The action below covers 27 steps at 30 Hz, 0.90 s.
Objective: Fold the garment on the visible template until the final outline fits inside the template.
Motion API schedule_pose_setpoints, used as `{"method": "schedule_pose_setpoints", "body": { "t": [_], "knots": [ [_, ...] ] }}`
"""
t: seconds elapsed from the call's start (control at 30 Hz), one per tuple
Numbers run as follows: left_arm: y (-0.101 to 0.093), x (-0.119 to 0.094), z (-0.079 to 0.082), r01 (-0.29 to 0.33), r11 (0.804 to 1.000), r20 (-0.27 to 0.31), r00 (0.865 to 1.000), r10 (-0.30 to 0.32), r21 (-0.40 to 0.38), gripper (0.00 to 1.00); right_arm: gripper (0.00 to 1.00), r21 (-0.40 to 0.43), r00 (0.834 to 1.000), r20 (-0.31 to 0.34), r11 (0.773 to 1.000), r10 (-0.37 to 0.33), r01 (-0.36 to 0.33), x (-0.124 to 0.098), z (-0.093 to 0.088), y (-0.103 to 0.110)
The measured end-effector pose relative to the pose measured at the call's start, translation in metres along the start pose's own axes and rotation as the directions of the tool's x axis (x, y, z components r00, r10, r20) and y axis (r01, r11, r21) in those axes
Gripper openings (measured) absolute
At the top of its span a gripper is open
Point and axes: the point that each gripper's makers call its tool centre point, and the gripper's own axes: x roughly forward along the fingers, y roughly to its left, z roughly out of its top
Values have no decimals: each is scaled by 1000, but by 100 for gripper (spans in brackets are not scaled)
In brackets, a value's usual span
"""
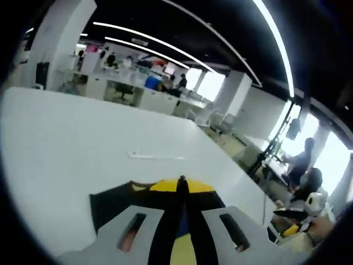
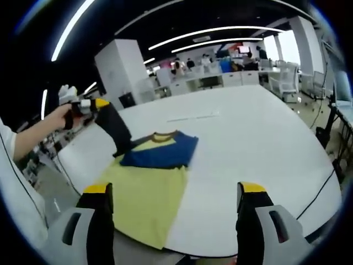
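Right gripper view: right tongs (image 2: 175, 201) wide apart, left tongs (image 2: 117, 148) pinching the garment (image 2: 157, 171); no writing readable.

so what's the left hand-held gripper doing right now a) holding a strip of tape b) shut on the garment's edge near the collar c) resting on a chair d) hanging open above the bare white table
b: in the right gripper view the left hand-held gripper meets the near-collar edge of the yellow and blue fabric garment; in its own view its jaws stand closed together on the cloth.
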Motion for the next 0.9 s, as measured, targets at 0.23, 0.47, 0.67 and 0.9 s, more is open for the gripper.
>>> {"method": "schedule_pose_setpoints", "body": {
  "t": [0.23, 0.47, 0.67, 0.9],
  "knots": [
    [-11, 16, -30, 5, 1000, -56, 998, -6, -7, 0, 92, 1, 1000, -3, 1000, 1, -1, 0, -1, -1],
    [-13, 37, -59, -35, 999, -94, 995, 36, 11, 0, 92, -1, 1000, 0, 1000, -3, 3, -1, 0, -3],
    [-20, 56, -75, -60, 998, -112, 992, 61, 20, 0, 92, 1, 1000, -8, 1000, -4, 4, -4, -4, -4],
    [-25, 67, -84, -59, 998, -127, 990, 61, 19, 0, 92, 8, 1000, -7, 1000, -22, 22, -12, -5, -14]
  ]
}}
